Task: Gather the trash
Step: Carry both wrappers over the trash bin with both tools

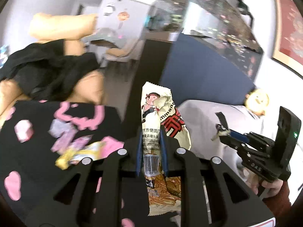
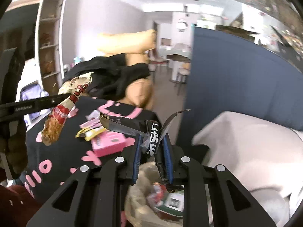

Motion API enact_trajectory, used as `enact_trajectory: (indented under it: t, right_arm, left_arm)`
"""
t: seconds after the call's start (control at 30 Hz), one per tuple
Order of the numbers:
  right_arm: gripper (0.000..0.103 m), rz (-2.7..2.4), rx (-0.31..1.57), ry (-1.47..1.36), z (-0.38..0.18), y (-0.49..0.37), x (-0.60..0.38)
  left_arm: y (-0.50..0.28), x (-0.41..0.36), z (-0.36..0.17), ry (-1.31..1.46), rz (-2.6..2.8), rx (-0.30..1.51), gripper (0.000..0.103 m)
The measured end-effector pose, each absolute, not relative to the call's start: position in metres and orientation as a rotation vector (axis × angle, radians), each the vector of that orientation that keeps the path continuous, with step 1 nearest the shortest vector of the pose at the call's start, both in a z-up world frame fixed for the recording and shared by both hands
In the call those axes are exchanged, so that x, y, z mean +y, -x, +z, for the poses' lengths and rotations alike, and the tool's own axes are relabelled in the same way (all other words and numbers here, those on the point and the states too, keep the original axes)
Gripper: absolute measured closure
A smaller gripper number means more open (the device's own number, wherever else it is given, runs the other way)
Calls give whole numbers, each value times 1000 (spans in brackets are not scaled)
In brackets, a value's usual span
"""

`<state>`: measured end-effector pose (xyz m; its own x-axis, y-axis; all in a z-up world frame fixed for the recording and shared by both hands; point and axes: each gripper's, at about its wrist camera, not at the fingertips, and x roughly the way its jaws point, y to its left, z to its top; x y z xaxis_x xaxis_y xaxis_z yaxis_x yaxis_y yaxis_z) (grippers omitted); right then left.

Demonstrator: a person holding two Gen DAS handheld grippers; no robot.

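Observation:
My left gripper [image 1: 151, 141] is shut on a cream noodle-snack wrapper [image 1: 162, 113], which stands up between the blue pads. The right wrist view shows the same wrapper [image 2: 56, 117] hanging from the left gripper [image 2: 66, 96] at the far left. My right gripper [image 2: 152, 140] is shut on a crumpled black wrapper [image 2: 130, 125] with white lettering. In the left wrist view the right gripper [image 1: 220, 131] sits at the right, held by a hand, with a dark scrap in its tips. Both grippers hover above a black cloth [image 1: 37, 160] with pink letters.
Yellow wrappers [image 2: 90, 132] and a pink box [image 2: 108, 144] lie on the black cloth [image 2: 62, 158]. A clear bag of trash [image 2: 149, 193] sits below the right gripper. A blue panel [image 2: 236, 79] and a white cushion [image 2: 255, 151] stand to the right. Tan pillows and a black garment [image 2: 113, 75] are behind.

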<state>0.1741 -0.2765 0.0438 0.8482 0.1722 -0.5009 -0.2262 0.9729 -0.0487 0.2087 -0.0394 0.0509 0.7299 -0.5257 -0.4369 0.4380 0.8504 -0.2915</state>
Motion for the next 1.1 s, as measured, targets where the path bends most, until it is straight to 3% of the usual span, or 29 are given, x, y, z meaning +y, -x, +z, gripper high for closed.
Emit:
enact_trajectory:
  t: [0.67, 0.7, 0.77, 1.1]
  right_arm:
    - [81, 32, 579, -63, 2, -160, -396]
    - [81, 28, 583, -63, -2, -159, -396]
    - [81, 30, 593, -63, -7, -161, -395]
    - [81, 97, 709, -38, -60, -194, -354]
  left_arm:
    - [-276, -204, -72, 155, -737, 879, 87]
    - [-278, -208, -76, 152, -742, 887, 83]
    - [-281, -207, -81, 148, -733, 901, 61]
    - [-271, -123, -67, 204, -579, 856, 49]
